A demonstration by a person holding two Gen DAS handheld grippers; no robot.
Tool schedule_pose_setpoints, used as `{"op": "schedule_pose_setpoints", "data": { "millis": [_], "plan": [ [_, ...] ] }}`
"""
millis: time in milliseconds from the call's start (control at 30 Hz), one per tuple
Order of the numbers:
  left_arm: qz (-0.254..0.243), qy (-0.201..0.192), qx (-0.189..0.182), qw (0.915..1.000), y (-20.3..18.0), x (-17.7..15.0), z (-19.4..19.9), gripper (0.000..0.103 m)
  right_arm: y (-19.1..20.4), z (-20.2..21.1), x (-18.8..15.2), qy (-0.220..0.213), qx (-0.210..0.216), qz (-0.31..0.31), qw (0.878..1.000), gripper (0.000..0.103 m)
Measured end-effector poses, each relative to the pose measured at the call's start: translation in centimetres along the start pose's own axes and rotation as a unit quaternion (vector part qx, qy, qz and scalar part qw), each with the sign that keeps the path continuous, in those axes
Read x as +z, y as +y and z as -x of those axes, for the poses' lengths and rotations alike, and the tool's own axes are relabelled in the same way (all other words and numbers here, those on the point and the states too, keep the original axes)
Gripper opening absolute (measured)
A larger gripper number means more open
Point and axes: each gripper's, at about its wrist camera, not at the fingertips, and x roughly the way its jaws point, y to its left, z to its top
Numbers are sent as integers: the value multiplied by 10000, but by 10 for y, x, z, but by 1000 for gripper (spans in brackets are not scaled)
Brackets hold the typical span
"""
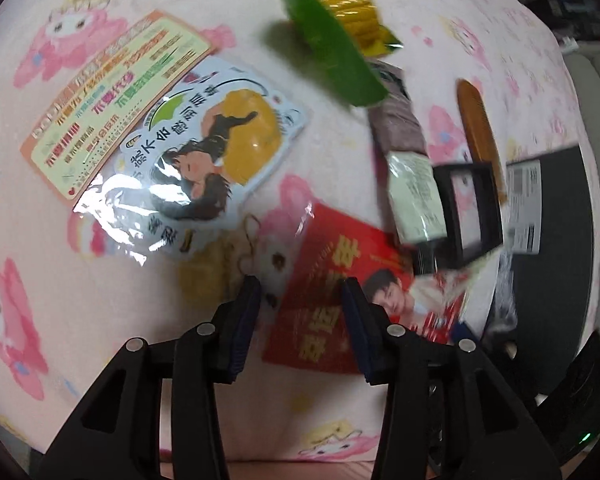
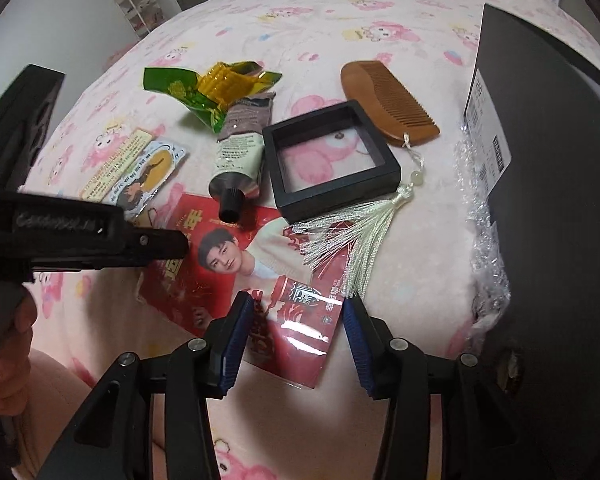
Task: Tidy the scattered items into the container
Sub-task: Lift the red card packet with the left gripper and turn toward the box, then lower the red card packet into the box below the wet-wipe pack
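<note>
Scattered items lie on a pink cartoon bedsheet (image 2: 400, 248): a red packet with a man's face (image 2: 236, 264), a cream tube (image 2: 240, 152), a black square frame (image 2: 332, 160), a wooden comb (image 2: 388, 100) with a white tassel (image 2: 352, 236), a green and yellow wrapper (image 2: 216, 88), and two stickers (image 1: 204, 152). A black box (image 2: 556, 168) stands at the right. My left gripper (image 1: 302, 292) is open above the red packet's (image 1: 332, 280) left edge. My right gripper (image 2: 298, 312) is open over the packet's near corner.
Clear bubble wrap (image 2: 480, 208) lies against the black box. The left gripper's body (image 2: 80, 232) and the hand holding it (image 2: 4, 340) fill the left of the right wrist view. A shelf (image 2: 136, 4) and cabinets stand beyond the bed.
</note>
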Motion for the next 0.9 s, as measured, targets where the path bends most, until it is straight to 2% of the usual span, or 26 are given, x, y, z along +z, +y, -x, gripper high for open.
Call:
{"op": "schedule_pose_setpoints", "data": {
  "millis": [133, 233, 333, 500, 667, 733, 900],
  "plan": [
    [-31, 20, -199, 9998, 4, -5, 3, 42, 5, 1, 0, -21, -82, 246, 9997, 45],
    [-153, -55, -199, 9997, 2, -19, 13, 42, 5, 8, 1, -25, 6, 153, 9999, 45],
    [-124, -176, -353, 9991, 3, -38, 28, 42, 4, 23, 0, 23, 65, 62, 10000, 45],
    [-232, -492, -668, 9963, -2, -74, 66, 42, 13, 71, -3, -403, 44, 241, 9989, 45],
    [-338, -772, -889, 9925, -33, -101, 103, 42, 18, 122, -8, -915, 34, 513, 9945, 45],
    [-462, -860, -971, 9905, -71, -98, 98, 42, 10, 142, -5, -1071, 71, 507, 9929, 45],
    [-854, -1005, -1257, 9833, -128, -100, 117, 42, -24, 177, 8, -1283, 95, 447, 9907, 45]
  ]
}}
